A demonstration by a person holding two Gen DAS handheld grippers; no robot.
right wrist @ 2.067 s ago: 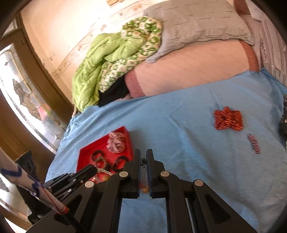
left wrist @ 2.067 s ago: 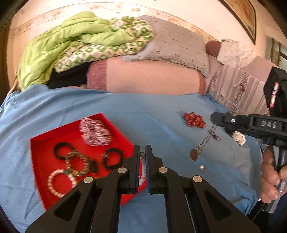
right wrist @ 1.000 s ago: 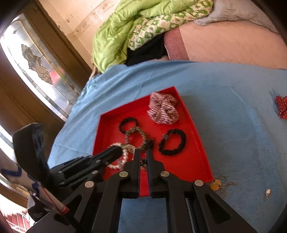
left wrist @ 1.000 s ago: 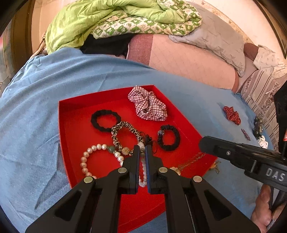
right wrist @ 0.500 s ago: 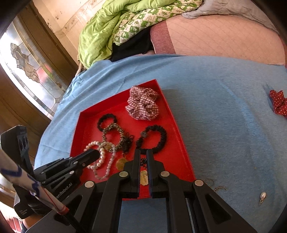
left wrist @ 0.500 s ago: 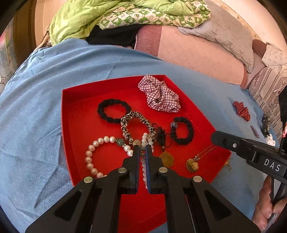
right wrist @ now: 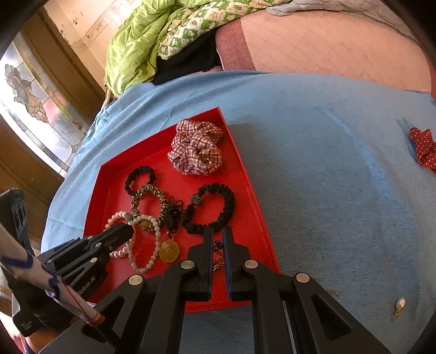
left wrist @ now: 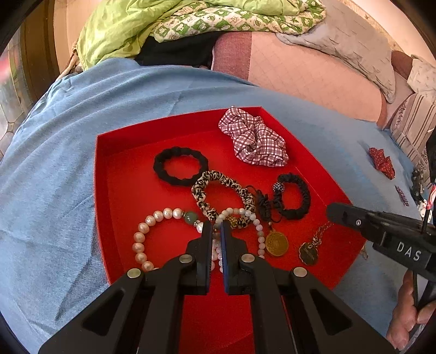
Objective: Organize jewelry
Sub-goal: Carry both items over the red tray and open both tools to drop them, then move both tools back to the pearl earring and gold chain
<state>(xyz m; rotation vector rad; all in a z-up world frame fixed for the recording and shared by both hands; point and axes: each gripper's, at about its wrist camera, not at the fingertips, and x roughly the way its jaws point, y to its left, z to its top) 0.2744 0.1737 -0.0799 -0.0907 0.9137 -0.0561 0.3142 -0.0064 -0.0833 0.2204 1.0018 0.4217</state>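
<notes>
A red tray (left wrist: 122,168) (right wrist: 246,174) lies on the blue bedspread. It holds a plaid scrunchie (left wrist: 253,141) (right wrist: 196,148), black hair ties (left wrist: 179,166), a leopard scrunchie (left wrist: 220,188), pearl bracelets (left wrist: 152,237) and gold pendants (left wrist: 276,243) (right wrist: 169,251). My left gripper (left wrist: 216,231) hovers over the tray, jaws nearly shut with a pearl strand between them. My right gripper (right wrist: 217,239) is over the tray's near right part, shut on a thin pendant chain (right wrist: 218,254) whose pendant (left wrist: 308,255) rests in the tray.
A red polka-dot bow (right wrist: 423,147) (left wrist: 381,162) and a small earring (right wrist: 400,303) lie on the bedspread right of the tray. More small pieces (left wrist: 402,194) lie far right. Pillows and a green quilt (left wrist: 163,21) are piled behind. A stained-glass window (right wrist: 30,89) is at left.
Both grippers moved from the open bedspread to over the tray. The right gripper carried the pendant chain along, and the pendant now rests inside the tray.
</notes>
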